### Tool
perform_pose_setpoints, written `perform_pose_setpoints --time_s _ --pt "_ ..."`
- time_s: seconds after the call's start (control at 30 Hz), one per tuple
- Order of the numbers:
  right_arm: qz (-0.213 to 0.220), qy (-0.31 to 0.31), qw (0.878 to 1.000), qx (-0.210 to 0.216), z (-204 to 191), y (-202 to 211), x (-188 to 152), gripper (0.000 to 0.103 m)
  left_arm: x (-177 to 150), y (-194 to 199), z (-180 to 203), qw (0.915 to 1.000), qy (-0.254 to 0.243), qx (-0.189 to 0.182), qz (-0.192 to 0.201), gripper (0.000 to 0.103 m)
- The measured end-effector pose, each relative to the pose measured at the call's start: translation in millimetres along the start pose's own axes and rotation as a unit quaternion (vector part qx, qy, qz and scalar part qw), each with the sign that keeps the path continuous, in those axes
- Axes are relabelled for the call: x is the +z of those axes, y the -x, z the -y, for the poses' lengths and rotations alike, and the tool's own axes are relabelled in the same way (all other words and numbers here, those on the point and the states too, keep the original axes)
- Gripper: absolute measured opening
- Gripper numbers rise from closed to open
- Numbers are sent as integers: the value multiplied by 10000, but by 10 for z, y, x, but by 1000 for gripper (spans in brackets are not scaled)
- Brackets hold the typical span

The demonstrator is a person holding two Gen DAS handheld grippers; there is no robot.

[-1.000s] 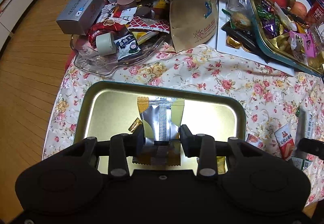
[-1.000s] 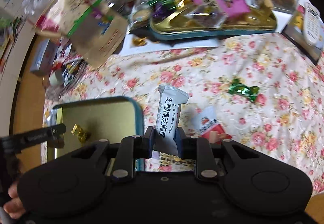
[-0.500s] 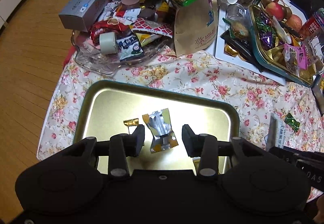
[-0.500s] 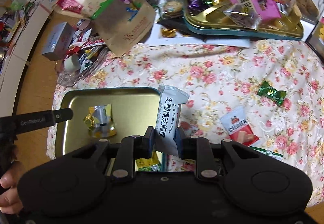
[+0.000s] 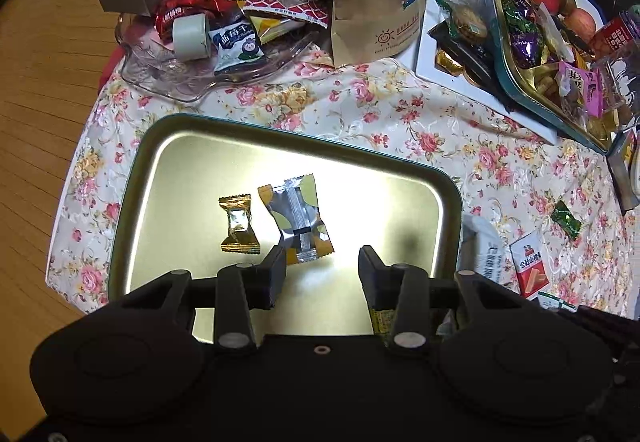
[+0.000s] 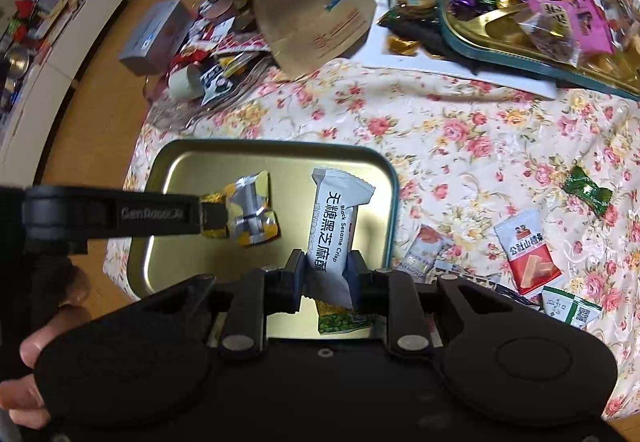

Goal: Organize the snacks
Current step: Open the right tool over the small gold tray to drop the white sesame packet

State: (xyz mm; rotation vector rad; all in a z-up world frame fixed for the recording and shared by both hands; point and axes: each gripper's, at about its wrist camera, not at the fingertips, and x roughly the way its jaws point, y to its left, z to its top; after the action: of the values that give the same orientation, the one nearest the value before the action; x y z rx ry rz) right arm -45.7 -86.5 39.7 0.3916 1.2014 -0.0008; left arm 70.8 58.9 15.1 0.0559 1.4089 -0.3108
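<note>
My right gripper [image 6: 325, 274] pinched the white sesame-crisp bar wrapper [image 6: 334, 230] above the gold metal tray [image 6: 276, 150]; I judged it should drop beside the silver-yellow foil packet [image 5: 298, 220]. My left gripper [image 5: 322, 274] hung wide, empty.

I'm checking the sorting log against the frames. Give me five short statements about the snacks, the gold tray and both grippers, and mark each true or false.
1. The right gripper is shut on the white Black Sesame Crisp bar. True.
2. The left gripper holds the silver-and-yellow foil packet. False: its jaws stand open and the packet lies on the gold metal tray.
3. A small gold-wrapped candy lies beside that packet on the tray. True.
4. The green-wrapped candy is in the gold tray. False: it lies on the floral tablecloth.
5. The red-and-white snack pouch lies on the tablecloth. True.
</note>
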Motion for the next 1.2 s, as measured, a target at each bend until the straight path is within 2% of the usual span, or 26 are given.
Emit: perform_pose_setpoints --time_s 0.23,0.37,0.5,1.2 --pt "-15 263 9996 46 -183 -8 -49 25 16 2 -44 9999 110 -11 -15 49" --pt "-58 297 9995 36 -233 -6 -52 29 12 -15 -49 9999 135 -45 -77 49" --pt "-166 257 9995 108 -222 -20 -58 31 3 -32 -39 9997 141 -104 -142 49" --pt "-362 -64 9989 -289 -37 -127 -8 31 -24 -119 132 9988 -132 -171 -432 49"
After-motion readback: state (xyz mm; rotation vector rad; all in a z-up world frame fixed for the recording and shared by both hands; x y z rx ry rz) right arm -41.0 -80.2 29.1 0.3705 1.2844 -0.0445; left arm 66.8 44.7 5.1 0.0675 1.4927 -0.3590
